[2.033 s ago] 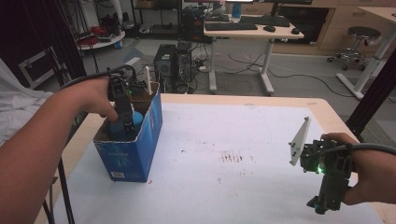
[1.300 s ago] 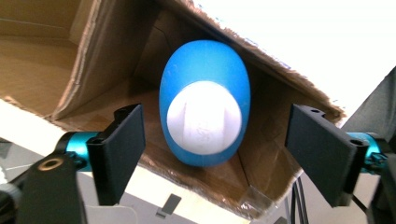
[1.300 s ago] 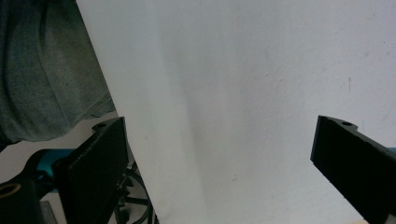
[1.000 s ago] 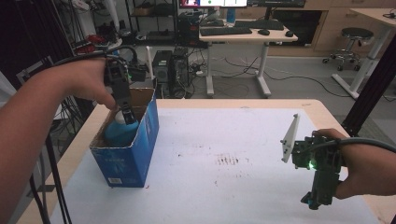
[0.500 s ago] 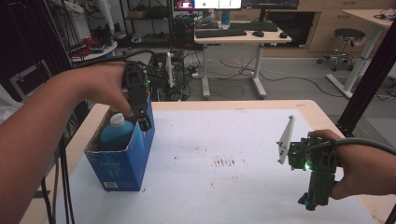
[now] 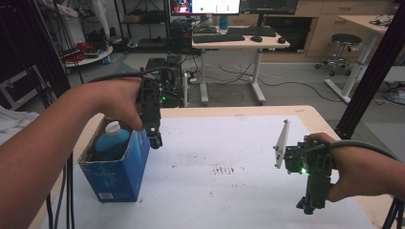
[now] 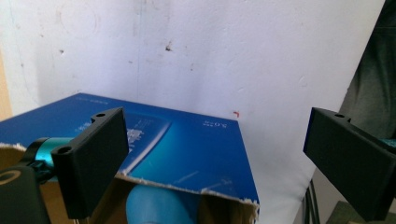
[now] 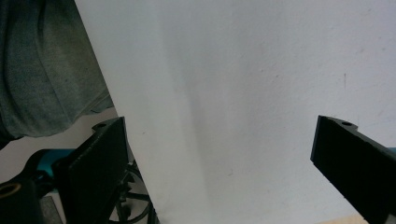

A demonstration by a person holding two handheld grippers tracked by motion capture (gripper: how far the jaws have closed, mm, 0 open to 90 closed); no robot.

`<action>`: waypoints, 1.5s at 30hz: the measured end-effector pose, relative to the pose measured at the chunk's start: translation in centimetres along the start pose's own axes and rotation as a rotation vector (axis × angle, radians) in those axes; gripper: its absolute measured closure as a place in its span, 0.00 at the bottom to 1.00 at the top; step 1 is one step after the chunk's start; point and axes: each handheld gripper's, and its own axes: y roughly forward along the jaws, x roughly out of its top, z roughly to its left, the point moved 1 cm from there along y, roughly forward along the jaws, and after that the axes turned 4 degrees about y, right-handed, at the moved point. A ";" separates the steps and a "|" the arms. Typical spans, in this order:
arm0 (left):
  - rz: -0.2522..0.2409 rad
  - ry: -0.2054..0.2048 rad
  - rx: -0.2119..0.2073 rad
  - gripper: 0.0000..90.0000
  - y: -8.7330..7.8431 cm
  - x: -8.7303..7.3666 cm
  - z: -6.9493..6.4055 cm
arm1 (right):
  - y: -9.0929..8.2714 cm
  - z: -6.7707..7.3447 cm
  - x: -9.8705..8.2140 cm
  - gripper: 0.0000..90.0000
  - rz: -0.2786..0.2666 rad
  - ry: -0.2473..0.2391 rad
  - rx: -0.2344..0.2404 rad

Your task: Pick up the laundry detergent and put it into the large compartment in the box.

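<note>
Across the white table (image 6: 229, 191) sits the largest thing, a torn-open blue carton (image 6: 117, 169), near its left edge, with a blue bottle (image 6: 111, 141) standing inside, white cap up. Above the carton's right rim hangs the left gripper (image 6: 155, 140), jaws spread wide and holding nothing; in the left gripper view the carton's ragged edge lies just below them. Well apart, near the right edge, the right gripper (image 6: 310, 207) points down at bare table, jaws likewise spread and empty. A likely risk: a jaw dropping onto the thin torn rim could catch it and tip or drag the light carton, bottle included.
</note>
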 end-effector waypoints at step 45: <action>-0.011 0.045 -0.096 0.07 2.3 2.9 0.9 | -1.3 -2.4 2.8 0.04 0.028 -0.018 0.007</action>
